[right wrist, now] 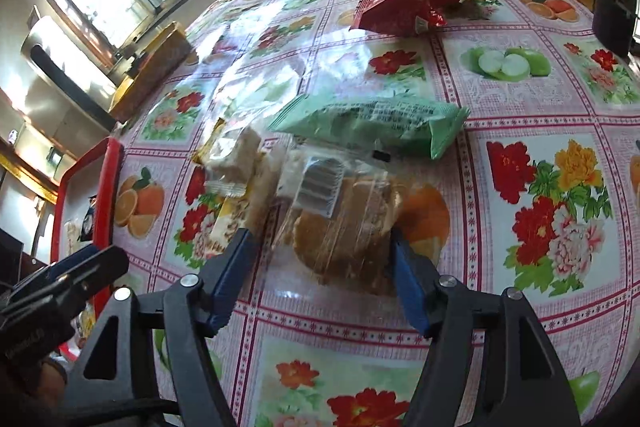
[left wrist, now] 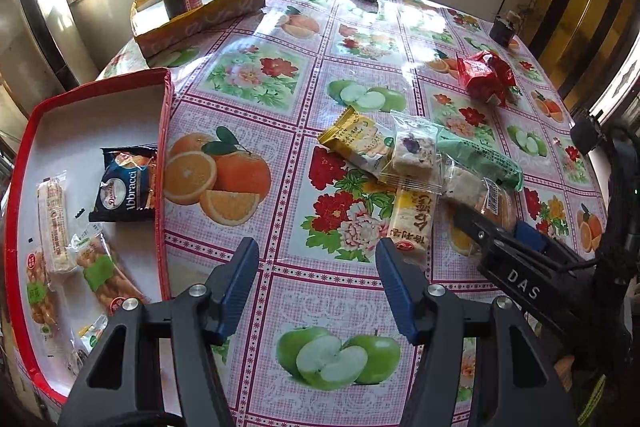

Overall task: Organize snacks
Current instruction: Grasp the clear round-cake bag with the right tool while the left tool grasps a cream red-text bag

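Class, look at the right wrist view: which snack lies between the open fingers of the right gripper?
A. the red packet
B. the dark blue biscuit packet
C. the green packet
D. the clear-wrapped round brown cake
D: the right gripper is open, with its blue fingers on either side of the clear-wrapped round brown cake; the green packet lies farther back on the table.

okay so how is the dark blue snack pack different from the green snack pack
The dark blue pack lies inside the red tray; the green pack lies on the tablecloth in the snack pile. The blue one shows a printed brand logo, the green one only small dark text. Both are sealed, untouched by either gripper.
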Demonstrator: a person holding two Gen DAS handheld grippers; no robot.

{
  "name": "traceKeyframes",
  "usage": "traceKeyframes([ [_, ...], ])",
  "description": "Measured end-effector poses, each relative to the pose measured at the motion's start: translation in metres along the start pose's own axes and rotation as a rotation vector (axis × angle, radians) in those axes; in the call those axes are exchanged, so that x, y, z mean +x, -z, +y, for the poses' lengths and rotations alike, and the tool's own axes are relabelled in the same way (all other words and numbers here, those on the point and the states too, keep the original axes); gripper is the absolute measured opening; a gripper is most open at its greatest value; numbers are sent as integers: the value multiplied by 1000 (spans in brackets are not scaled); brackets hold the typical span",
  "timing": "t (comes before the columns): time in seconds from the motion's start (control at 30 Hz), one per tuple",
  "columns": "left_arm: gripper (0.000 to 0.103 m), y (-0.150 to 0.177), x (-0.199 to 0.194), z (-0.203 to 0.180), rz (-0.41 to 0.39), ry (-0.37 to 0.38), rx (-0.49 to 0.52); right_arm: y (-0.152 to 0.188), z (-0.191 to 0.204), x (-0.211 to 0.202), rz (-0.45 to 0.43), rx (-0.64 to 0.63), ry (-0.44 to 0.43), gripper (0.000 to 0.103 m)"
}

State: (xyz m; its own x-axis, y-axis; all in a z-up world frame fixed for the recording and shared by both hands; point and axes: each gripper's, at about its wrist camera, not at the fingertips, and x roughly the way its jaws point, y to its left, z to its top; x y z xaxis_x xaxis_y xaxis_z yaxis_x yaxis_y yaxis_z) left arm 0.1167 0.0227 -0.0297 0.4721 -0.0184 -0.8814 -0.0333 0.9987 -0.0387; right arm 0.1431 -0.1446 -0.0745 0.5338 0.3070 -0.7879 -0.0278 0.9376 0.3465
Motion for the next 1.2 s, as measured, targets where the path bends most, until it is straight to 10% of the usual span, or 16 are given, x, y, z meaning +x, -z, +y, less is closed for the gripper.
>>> traceKeyframes([
  [0.27, 61, -6, 24, -35, 50, 75, 99, -5, -13, -2, -21, -160, 113, 45],
  [0.7, 60, -13, 63, -67, 107, 28, 148, 5, -49, -34, -56, -106, -9, 44],
  [0.87, 32, -17, 62, -73, 102, 47, 153, 6, -48, -47, -78, -96, -53, 44],
  [1.2, 32, 20, 14, -54, 57, 112, 126, 22, -46, -70, -88, -85, -168, 44],
])
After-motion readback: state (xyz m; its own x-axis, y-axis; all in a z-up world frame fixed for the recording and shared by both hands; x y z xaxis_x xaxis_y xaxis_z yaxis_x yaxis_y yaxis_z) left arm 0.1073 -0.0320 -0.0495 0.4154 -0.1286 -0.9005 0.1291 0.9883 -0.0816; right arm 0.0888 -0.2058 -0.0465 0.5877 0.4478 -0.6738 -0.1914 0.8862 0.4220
